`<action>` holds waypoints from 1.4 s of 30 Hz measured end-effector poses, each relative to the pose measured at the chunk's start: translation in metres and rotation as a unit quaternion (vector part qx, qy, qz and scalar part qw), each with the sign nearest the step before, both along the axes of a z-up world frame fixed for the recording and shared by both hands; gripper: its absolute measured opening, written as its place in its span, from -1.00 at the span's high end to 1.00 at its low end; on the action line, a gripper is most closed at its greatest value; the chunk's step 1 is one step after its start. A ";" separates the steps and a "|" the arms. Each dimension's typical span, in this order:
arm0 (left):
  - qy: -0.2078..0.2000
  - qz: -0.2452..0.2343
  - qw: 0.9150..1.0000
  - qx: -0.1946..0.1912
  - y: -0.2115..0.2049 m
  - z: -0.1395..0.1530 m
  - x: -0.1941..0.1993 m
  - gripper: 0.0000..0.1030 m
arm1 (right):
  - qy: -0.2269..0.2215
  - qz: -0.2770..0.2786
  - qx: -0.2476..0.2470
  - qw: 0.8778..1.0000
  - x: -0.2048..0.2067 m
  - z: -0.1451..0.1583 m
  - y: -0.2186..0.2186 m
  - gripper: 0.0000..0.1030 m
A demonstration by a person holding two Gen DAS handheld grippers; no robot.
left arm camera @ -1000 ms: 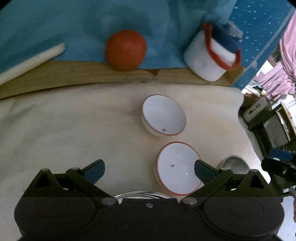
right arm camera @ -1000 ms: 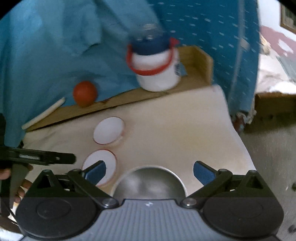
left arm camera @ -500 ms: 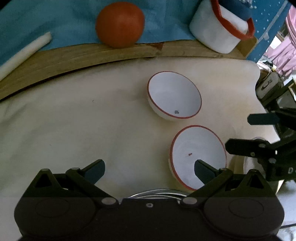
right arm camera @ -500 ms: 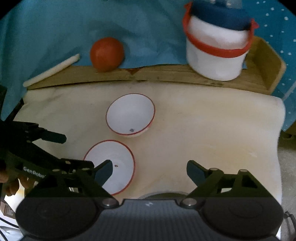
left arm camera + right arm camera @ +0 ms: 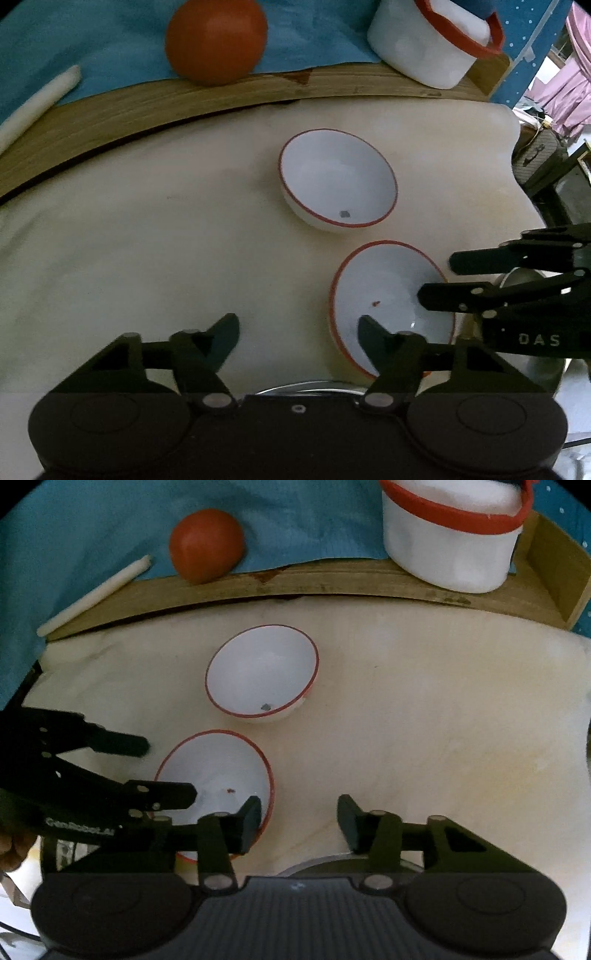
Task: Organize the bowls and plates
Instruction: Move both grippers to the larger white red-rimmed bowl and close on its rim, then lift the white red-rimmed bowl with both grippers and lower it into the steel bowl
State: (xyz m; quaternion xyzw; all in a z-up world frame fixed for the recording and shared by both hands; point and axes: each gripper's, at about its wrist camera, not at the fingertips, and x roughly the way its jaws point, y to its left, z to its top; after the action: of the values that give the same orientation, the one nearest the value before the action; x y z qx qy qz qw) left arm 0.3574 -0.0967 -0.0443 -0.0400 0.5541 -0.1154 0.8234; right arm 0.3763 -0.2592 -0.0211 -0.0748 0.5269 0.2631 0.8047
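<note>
Two white bowls with red rims sit on the cream table. The far bowl (image 5: 338,177) (image 5: 262,670) stands alone. The near bowl (image 5: 388,299) (image 5: 218,771) lies between both grippers. My left gripper (image 5: 297,330) is open, its right finger over the near bowl's lower edge. My right gripper (image 5: 299,814) is open, its left finger at the near bowl's right rim. Each gripper shows in the other view, the right one (image 5: 480,284) and the left one (image 5: 147,768). A metal plate rim (image 5: 306,387) (image 5: 332,862) peeks out under each gripper body.
A wooden ledge (image 5: 314,581) runs along the back with a red ball (image 5: 207,544), a white stick (image 5: 96,594) and a white tub with a red rim (image 5: 450,542). Blue cloth hangs behind. The table's right edge (image 5: 524,184) drops to clutter.
Both grippers have moved forward and down toward the near bowl. Both sets of fingers have narrowed but stay open. The bowls have not moved.
</note>
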 end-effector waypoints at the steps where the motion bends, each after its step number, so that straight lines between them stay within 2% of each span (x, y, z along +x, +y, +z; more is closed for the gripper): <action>1: 0.000 0.000 1.000 -0.004 0.000 0.000 0.000 -0.22 | 0.001 0.000 0.003 1.000 0.000 0.000 0.000 0.15; 5: 0.000 0.005 1.000 -0.018 -0.001 0.001 -0.001 0.14 | 0.010 0.005 0.010 1.000 0.001 -0.001 0.001 0.29; 9: 0.002 0.012 0.999 -0.033 -0.001 0.000 0.001 0.37 | 0.019 0.010 0.017 1.000 0.005 -0.004 0.003 0.43; 17: 0.011 0.038 0.998 -0.049 0.001 -0.003 0.000 0.41 | 0.034 0.007 0.037 0.999 0.007 -0.009 0.004 0.73; 19: 0.013 0.040 0.998 -0.052 0.000 -0.004 -0.001 0.51 | 0.036 0.005 0.043 0.998 0.007 -0.010 0.004 0.82; 21: 0.014 0.046 0.997 -0.065 0.002 -0.005 -0.003 0.71 | 0.037 0.001 0.049 0.998 0.007 -0.011 0.002 0.82; 23: 0.015 0.052 0.996 -0.077 0.002 -0.006 -0.004 0.81 | 0.037 -0.002 0.053 0.998 0.007 -0.010 0.000 0.83; 33: 0.006 0.078 0.993 -0.085 0.004 0.000 -0.008 0.88 | 0.037 -0.020 0.079 0.996 0.006 0.000 -0.006 0.85; 42: -0.034 0.076 0.992 -0.093 0.000 0.032 -0.009 0.88 | 0.009 -0.044 0.118 0.992 0.006 0.024 -0.024 0.86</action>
State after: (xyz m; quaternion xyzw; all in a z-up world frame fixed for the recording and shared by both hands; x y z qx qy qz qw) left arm 0.3481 -0.0964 -0.0122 -0.1541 0.5084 -0.1047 0.8407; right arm 0.3819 -0.2835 0.0030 0.0462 0.5024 0.2885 0.8137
